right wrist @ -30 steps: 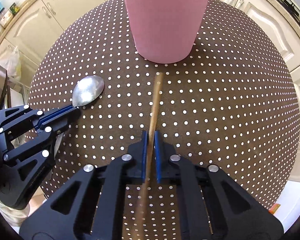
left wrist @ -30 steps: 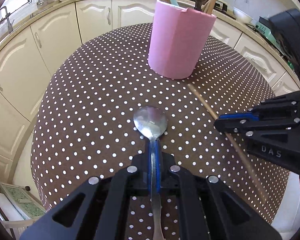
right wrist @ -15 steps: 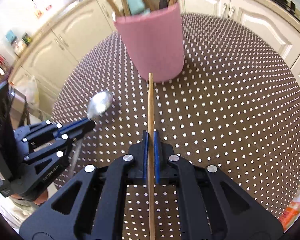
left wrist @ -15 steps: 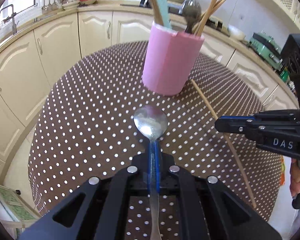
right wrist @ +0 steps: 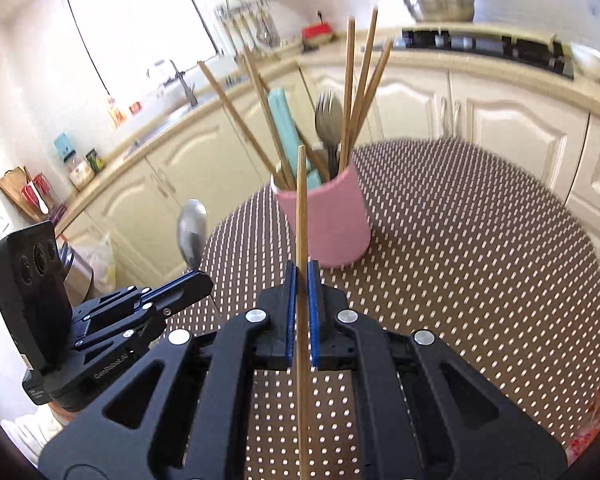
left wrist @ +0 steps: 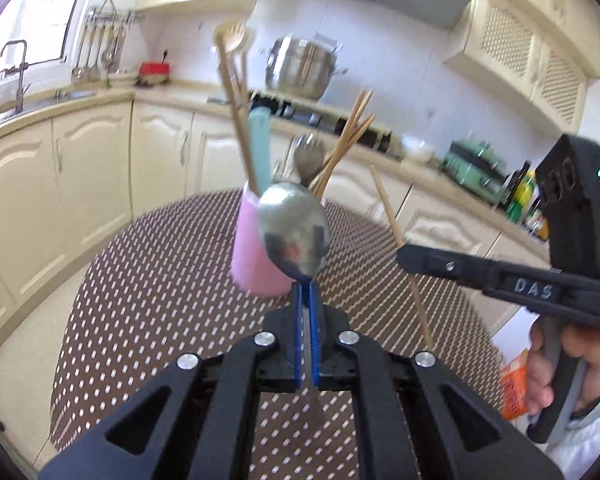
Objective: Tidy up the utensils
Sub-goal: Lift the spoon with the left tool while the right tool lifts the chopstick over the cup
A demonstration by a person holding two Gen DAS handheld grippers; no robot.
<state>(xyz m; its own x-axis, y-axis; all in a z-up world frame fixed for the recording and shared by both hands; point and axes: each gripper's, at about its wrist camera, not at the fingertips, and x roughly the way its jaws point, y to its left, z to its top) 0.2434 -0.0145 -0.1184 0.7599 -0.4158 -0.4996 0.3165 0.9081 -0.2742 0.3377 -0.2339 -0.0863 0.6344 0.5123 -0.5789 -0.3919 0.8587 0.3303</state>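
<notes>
Gripping a metal spoon [left wrist: 294, 236] by the neck just below its bowl, the left gripper [left wrist: 307, 312] has its blue pads pressed flat against the handle, while the right gripper [right wrist: 302, 304] is clamped on a single wooden chopstick [right wrist: 301, 216] some way along its length — both utensils are in the air above the dotted tablecloth [right wrist: 480, 248], neither touching it. Ahead of both stands the pink holder [right wrist: 332, 220], upright on the table and already crowded with chopsticks, a fork and a pale blue handle. The spoon looks rigid and fairly weighty at the bowl end, and its polished steel is likely slippery, so a hold close to the bowl (as here) should keep it from swinging between the pads. The chopstick is light, stiff and thin; held near its middle it could pivot or slide if it knocks the rim or the sticks already inside. Each piece probably needs tipping handle-down and threading into a gap — the holder itself seems light enough to shift if bumped.
</notes>
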